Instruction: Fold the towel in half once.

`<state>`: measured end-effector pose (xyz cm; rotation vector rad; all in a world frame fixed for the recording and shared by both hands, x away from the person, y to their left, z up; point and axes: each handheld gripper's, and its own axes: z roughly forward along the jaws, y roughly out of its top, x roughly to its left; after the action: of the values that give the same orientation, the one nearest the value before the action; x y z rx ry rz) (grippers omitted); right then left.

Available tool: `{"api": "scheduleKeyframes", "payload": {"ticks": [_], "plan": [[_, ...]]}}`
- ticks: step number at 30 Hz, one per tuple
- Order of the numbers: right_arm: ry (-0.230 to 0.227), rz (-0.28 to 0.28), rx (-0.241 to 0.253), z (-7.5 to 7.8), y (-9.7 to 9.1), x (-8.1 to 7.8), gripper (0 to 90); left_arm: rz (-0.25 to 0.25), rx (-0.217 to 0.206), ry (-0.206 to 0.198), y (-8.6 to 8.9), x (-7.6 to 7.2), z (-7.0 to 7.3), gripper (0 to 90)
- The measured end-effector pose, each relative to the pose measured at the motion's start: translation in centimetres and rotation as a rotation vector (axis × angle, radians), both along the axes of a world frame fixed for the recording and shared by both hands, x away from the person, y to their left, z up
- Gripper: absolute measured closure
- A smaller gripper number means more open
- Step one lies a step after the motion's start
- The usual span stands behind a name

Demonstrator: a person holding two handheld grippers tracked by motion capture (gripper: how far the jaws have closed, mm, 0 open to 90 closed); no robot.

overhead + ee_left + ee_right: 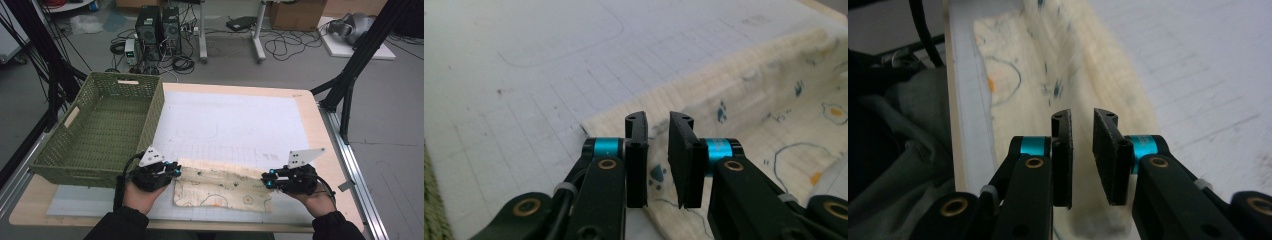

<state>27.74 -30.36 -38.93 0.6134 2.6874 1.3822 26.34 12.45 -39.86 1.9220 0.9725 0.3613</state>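
The cloth [222, 189] lies flat on the white gridded mat [235, 125] at the near edge of the table [320, 150], folded into a long band that runs from one gripper to the other. It is cream fabric printed with small paw marks, fried-egg shapes and thin blue outlines; the far long edge shows a paler ribbed strip where a layer has been turned over.

The left gripper [658, 150] sits at the cloth's left end. Its jaws stand narrowly parted with a clear gap between the pads, and the fabric lies beneath and behind them, not pinched. The right gripper [1082, 150] sits at the cloth's right end in the same condition: a narrow gap, nothing clamped, the cloth stretching away below the jaws. That view is blurred, so finer detail of the fabric there cannot be read.

Judgement: the work in hand is folding the cloth, and this moment reads as the release after a fold has been laid down. The next move calls for choosing fresh grip points, probably at the two ends or corners, and closing squarely on all layers so the band does not slip open.

The green woven basket [100, 130] stands just left of the mat, near the left gripper, and looks a likely destination.
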Motion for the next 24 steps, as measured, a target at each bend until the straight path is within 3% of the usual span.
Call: {"api": "scheduleKeyframes", "payload": {"ticks": [2,4,12,16,18,19,22,24], "plan": [[-0.008,-0.013,0.024,0.5,-0.2,0.2,76.5,-0.001,-0.003,-0.010,0.0,0.1,0.3,74.8],[-0.009,-0.033,0.012,0.6,-0.3,0.6,75.4,-0.002,0.003,-0.011,-0.1,0.2,0.4,74.3],[0.017,-0.083,-0.081,-2.2,0.1,2.0,67.9,0.000,0.044,0.023,-0.9,1.3,-1.5,72.7],[0.009,-0.125,-0.078,-2.6,-0.1,3.0,67.3,0.007,0.063,0.033,-1.4,2.3,-2.3,72.7],[0.018,-0.142,-0.069,-2.9,-0.4,3.6,69.5,0.010,0.072,0.048,-1.7,2.7,-2.8,72.9],[0.043,-0.141,-0.067,-3.1,-0.4,3.9,72.8,0.007,0.077,0.054,-1.8,2.9,-3.0,73.6],[0.055,-0.124,-0.125,-3.8,-0.1,4.5,77.7,-0.004,0.097,0.076,-2.2,3.0,-3.6,75.3],[0.035,-0.139,-0.183,-4.3,0.2,4.8,78.9,-0.005,0.119,0.089,-2.3,3.0,-3.9,75.2]]}}
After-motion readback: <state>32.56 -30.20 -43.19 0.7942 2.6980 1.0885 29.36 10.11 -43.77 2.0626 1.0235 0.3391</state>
